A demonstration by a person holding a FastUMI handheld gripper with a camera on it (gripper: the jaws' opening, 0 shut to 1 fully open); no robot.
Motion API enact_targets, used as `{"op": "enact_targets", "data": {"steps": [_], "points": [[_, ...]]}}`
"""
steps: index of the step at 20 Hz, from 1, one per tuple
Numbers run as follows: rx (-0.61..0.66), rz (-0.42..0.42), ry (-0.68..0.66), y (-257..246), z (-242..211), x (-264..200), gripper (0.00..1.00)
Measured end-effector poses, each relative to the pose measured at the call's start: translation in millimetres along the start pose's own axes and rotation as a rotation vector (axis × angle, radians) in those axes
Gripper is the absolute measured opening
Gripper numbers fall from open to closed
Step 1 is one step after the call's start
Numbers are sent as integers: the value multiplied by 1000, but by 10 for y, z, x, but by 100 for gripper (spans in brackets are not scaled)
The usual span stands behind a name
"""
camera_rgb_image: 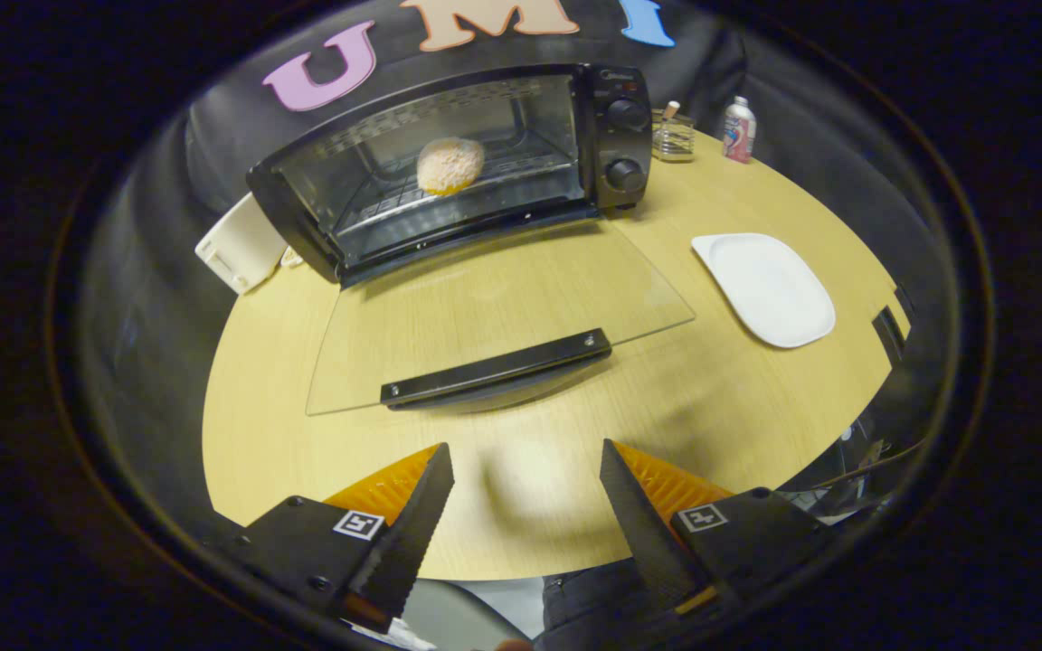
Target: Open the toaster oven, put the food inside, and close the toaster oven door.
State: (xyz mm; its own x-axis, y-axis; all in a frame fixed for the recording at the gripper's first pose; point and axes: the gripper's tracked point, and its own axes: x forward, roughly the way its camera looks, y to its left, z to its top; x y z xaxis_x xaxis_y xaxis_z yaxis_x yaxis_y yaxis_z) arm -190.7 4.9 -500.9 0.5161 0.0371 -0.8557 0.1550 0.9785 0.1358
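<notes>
**Camera riding the gripper, looking down and forward**

The view sits on the hand-held gripper (526, 452), above the near edge of the surface (286, 398), facing along its spread fingers toward the toaster oven (449, 167) at the far side, moderately near.

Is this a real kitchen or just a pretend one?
Probably a pretend one: a practice booth. A toaster oven with food inside, door open, sits by a white plate on a wooden table with black cloth behind. The open gripper holds nothing.

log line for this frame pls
stage: food in, door not closed | toaster oven door open flat | food on rack | gripper open, empty, short of door handle
</notes>
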Motion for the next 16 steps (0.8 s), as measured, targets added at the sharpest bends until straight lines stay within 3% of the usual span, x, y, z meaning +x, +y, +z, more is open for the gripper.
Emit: {"op": "enact_targets", "data": {"steps": [7, 16], "points": [[-122, -24, 20, 24, -112, 179, 100], [-171, -29, -17, 72, 57, 301, 100]]}}
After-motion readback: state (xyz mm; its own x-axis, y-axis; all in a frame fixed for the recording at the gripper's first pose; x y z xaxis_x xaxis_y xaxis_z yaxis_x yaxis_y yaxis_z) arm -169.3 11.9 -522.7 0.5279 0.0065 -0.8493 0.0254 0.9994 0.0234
